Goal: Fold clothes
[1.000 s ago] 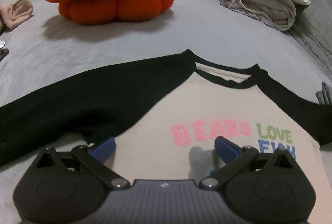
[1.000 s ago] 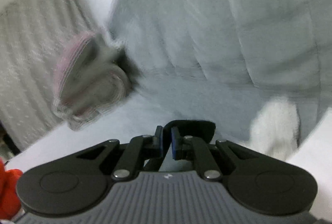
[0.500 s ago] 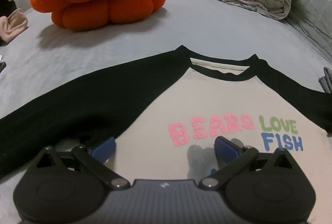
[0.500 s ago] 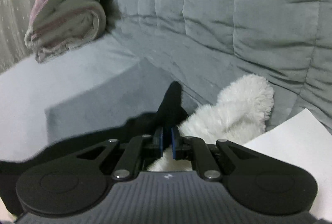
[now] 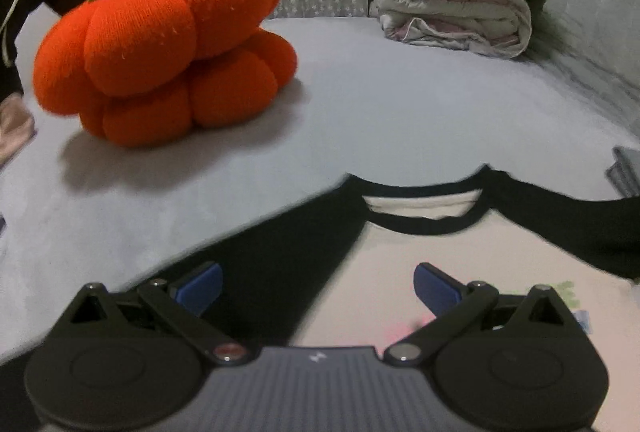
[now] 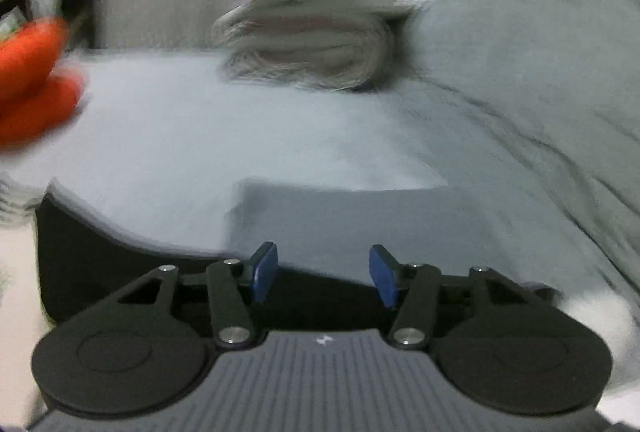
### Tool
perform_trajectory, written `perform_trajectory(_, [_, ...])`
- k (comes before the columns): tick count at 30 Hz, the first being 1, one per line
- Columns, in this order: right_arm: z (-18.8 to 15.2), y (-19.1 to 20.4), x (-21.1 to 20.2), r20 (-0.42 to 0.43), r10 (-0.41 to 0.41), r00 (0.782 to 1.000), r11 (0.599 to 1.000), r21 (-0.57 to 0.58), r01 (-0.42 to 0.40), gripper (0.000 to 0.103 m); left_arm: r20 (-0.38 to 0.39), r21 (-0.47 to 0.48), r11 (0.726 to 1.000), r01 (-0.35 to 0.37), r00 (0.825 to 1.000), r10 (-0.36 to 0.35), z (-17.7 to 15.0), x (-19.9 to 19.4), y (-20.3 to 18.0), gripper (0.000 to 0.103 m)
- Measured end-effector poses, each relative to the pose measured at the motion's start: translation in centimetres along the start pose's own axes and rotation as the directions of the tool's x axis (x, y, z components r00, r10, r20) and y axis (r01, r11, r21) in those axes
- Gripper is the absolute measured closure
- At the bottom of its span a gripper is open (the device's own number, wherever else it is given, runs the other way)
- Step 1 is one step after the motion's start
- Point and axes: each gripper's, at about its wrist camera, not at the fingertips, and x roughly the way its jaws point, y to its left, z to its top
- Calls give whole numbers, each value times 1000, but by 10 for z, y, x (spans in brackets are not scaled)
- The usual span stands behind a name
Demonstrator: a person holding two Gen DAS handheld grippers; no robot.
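A cream shirt (image 5: 460, 264) with black sleeves and a black collar lies flat, front up, on the grey bed. My left gripper (image 5: 318, 286) is open and empty, low over the shirt's left shoulder and chest. In the blurred right wrist view my right gripper (image 6: 323, 274) is open and empty, just above the shirt's black right sleeve (image 6: 120, 272), which lies on the bed.
An orange pumpkin cushion (image 5: 160, 48) sits at the back left. A folded quilt with a purple pillow (image 5: 460, 4) is stacked at the back right, beside a grey quilted headboard (image 6: 520, 52). A white fluffy thing (image 6: 600, 320) lies at the right.
My right gripper has opened and let go of the black sleeve, and swung left toward the bed. My left gripper has moved up the shirt toward the collar, still open.
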Motion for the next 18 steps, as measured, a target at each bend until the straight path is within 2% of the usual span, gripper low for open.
perform_trajectory(2, [2,26,14,-17,76,997,994,-78,-77,48,-3,-18,1000,-11,1000,11,7,8,19,1])
perform_trajectory(6, [20,69,32,-2,228,974,959,-170,-225,48,-12,-108,990,86,996,-88,23,33,51,1])
perform_trajectory(8, [32,90,48,-27,282,959,933,-225,-281,48,-13,-88,991,105,994,-106,29,47,53,1])
perform_trajectory(10, [42,106,68,-61,327,943,905,-266,-331,48,-19,-27,991,133,991,-134,34,61,49,1])
perform_trajectory(13, [53,123,98,-151,386,910,867,-278,-414,48,-52,62,984,165,985,-162,32,80,42,1])
perform_trajectory(16, [52,134,126,-243,410,879,846,-257,-466,48,-76,100,978,184,981,-177,18,95,37,5])
perform_trajectory(17, [50,135,132,-249,420,873,845,-244,-476,52,-50,94,975,203,979,-199,16,94,39,23])
perform_trajectory(18, [50,135,132,-248,441,863,841,-221,-493,76,-40,84,970,230,973,-227,17,92,42,61])
